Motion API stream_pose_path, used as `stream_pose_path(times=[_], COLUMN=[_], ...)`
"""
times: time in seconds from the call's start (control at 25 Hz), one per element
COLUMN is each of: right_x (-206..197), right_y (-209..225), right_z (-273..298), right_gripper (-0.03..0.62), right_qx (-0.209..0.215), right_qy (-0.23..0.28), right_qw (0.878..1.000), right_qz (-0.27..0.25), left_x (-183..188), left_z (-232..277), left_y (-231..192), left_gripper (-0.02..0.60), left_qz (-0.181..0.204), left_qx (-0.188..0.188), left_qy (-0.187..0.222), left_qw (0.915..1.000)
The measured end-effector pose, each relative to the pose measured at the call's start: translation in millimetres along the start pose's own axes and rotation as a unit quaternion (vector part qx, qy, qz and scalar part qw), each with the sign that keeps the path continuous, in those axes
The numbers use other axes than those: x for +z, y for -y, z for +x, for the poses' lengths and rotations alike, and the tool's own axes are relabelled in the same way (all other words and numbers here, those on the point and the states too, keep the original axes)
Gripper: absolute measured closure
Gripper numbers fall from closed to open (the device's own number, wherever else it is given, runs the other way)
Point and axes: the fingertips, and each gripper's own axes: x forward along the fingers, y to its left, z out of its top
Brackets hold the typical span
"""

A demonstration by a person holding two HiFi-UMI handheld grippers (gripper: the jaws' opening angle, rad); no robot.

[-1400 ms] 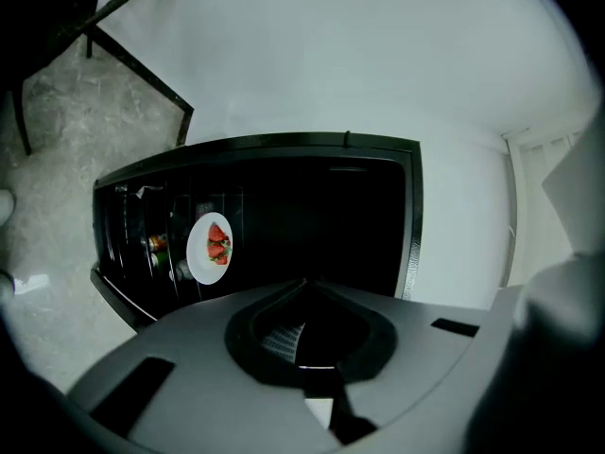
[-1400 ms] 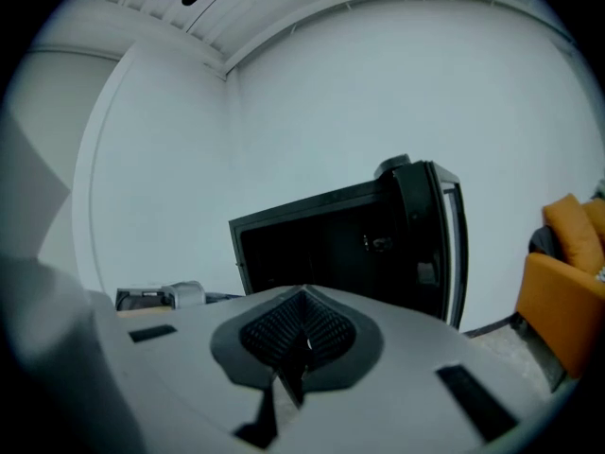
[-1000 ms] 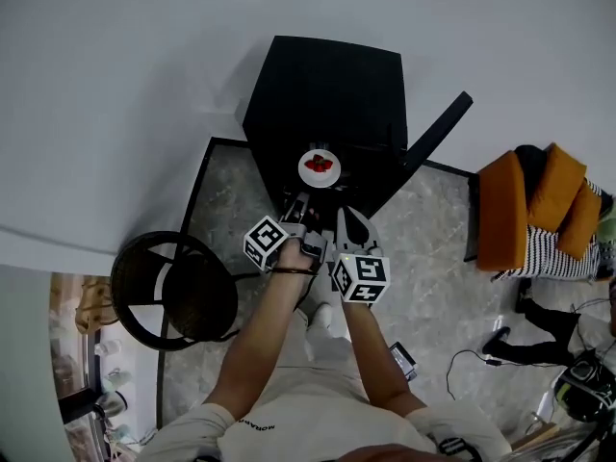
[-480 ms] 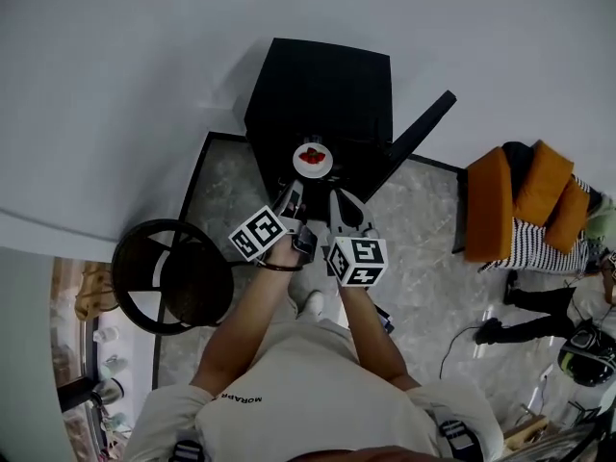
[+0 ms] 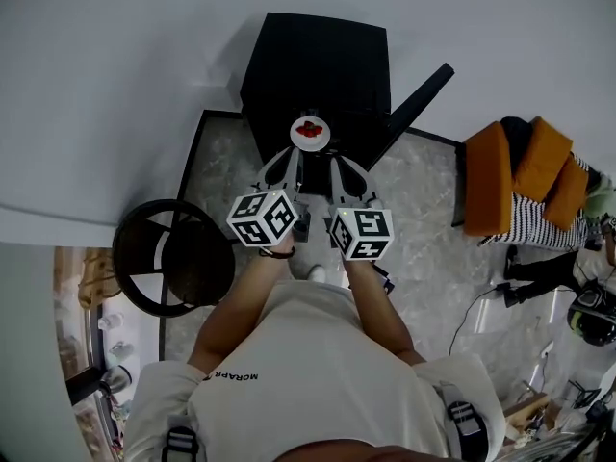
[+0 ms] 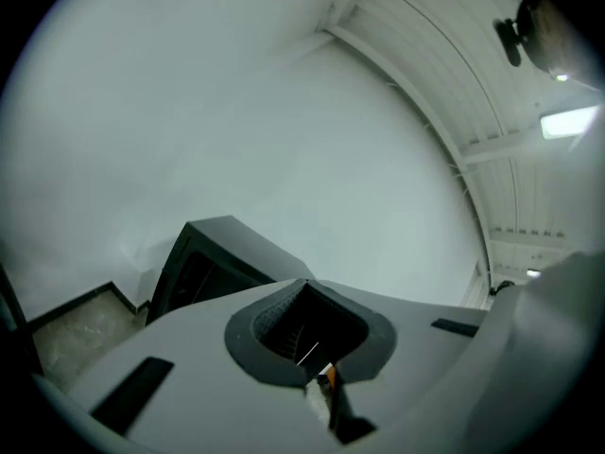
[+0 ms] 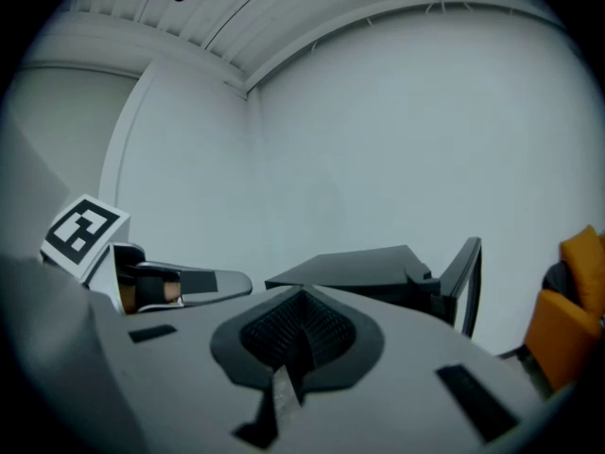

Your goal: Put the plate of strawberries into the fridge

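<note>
A small white plate [image 5: 310, 131] with red strawberries [image 5: 309, 128] hangs in front of a black fridge [image 5: 318, 65], whose door [image 5: 419, 99] stands open to the right. My left gripper [image 5: 296, 152] is shut on the plate's near-left rim and my right gripper [image 5: 327, 154] is shut on its near-right rim. In the left gripper view the shut jaws [image 6: 317, 372] show a thin white edge between them, with the fridge [image 6: 213, 253] beyond. The right gripper view shows the shut jaws [image 7: 284, 376], the fridge [image 7: 369, 268] and its door [image 7: 463, 282]. Both jaws hide the plate.
A round black wicker chair [image 5: 173, 268] stands at the left. At the right, orange cushions [image 5: 525, 186] lie on a striped seat, and cables [image 5: 500, 292] trail over the stone floor. A white wall [image 5: 144, 85] rises behind the fridge.
Both grippers have risen with the plate between them, and it now sits higher against the fridge front. The left gripper has rolled, so its marker cube faces differently.
</note>
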Motion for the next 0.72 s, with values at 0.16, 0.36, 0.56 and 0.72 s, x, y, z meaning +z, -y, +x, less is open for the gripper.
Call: stream_pose_path(times=[0.16,0.36,0.56,0.72], right_x=[7,13,18,18], right_y=[1,2,-2,-5], right_z=[-1,-3,-5,-5], right_gripper=[0.582,0.582,0.582,0.582], right_qx=[0.000,0.002,0.007,0.011], right_qy=[0.010,0.017,0.022,0.028], right_qw=[1.000,1.000,0.999,0.999], right_qz=[-0.005,-0.013,-0.021,-0.028], left_x=[13,23,27,27], left_z=[-4,-8,-14,-18], left_y=[19,33,47,50], left_gripper=[0.581,0.581,0.581,0.581], left_qz=[0.079,0.153,0.242,0.282], left_qx=[-0.008,-0.008,-0.004,0.002], left_qy=[0.012,0.025,0.039,0.045], left_qw=[0.9968,0.9879,0.9694,0.9582])
